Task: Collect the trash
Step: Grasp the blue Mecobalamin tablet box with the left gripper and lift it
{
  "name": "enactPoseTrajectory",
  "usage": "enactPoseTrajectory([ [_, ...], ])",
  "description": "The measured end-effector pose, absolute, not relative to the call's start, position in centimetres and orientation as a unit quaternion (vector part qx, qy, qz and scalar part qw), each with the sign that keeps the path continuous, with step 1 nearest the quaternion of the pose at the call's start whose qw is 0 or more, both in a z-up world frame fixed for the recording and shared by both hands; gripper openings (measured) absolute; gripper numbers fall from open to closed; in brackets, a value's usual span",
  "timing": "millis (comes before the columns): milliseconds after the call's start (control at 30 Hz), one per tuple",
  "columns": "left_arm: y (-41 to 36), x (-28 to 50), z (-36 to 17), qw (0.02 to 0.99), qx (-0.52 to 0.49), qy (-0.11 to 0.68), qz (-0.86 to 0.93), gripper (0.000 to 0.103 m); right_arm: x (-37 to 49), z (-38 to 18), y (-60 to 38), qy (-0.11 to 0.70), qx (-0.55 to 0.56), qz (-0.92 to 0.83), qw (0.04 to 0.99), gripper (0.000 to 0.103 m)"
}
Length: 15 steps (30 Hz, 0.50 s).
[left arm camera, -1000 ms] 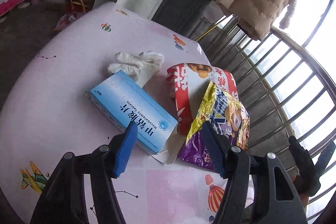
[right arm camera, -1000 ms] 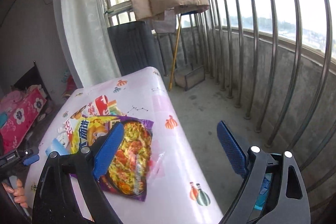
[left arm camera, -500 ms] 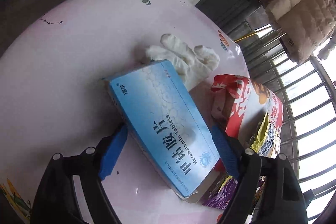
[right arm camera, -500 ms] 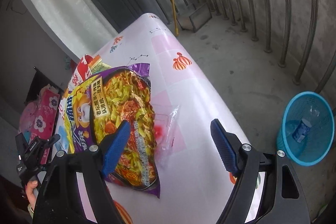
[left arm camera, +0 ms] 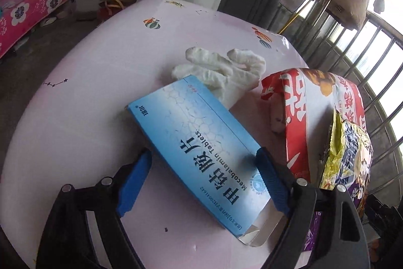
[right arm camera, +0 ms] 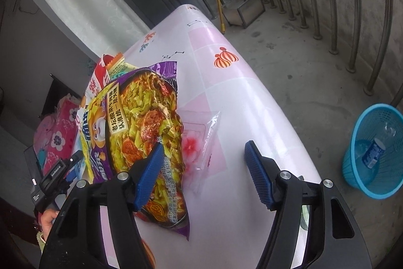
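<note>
Where a second ago both grippers hung higher, the left gripper now straddles the blue tablet box, jaws opening (pads not pressing); the right gripper, closing, brackets a clear wrapper at frame centre, untouched.

**Black frames, blue pads**

The left hand-held gripper has a matte black plastic frame with silver round screws at the knuckles and ribbed blue pads. The right hand-held gripper matches (same screws, same blue pads). White lettering marks the left unit's black body.
</note>
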<state>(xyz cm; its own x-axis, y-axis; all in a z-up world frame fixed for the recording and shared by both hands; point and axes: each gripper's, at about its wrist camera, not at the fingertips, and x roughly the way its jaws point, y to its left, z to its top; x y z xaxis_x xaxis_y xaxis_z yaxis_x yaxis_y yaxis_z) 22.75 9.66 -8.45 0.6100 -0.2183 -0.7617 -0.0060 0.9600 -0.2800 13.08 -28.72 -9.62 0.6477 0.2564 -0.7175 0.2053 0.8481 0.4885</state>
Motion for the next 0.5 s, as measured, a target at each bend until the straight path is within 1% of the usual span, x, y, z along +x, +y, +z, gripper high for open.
enactPoseTrajectory([
  [233, 11.4, 21.0, -8.4, 0.880, -0.103, 0.456, -0.087, 0.083, 12.4, -10.1, -28.5, 0.431, 0.301, 0.062, 0.848, 0.052],
  [333, 12.4, 19.8, -8.5, 0.877, -0.105, 0.461, -0.088, 0.083, 12.2, -10.1, -28.3, 0.435, 0.296, 0.067, 0.848, 0.050],
  [433, 13.4, 18.8, -8.5, 0.875, -0.103, 0.466, -0.077, 0.083, 11.3, -9.0, -28.3, 0.424, 0.279, 0.058, 0.860, 0.050],
  [500, 13.9, 18.3, -8.7, 0.878, -0.078, 0.468, -0.054, 0.082, 10.9, -7.7, -27.8, 0.410, 0.261, 0.059, 0.872, 0.050],
])
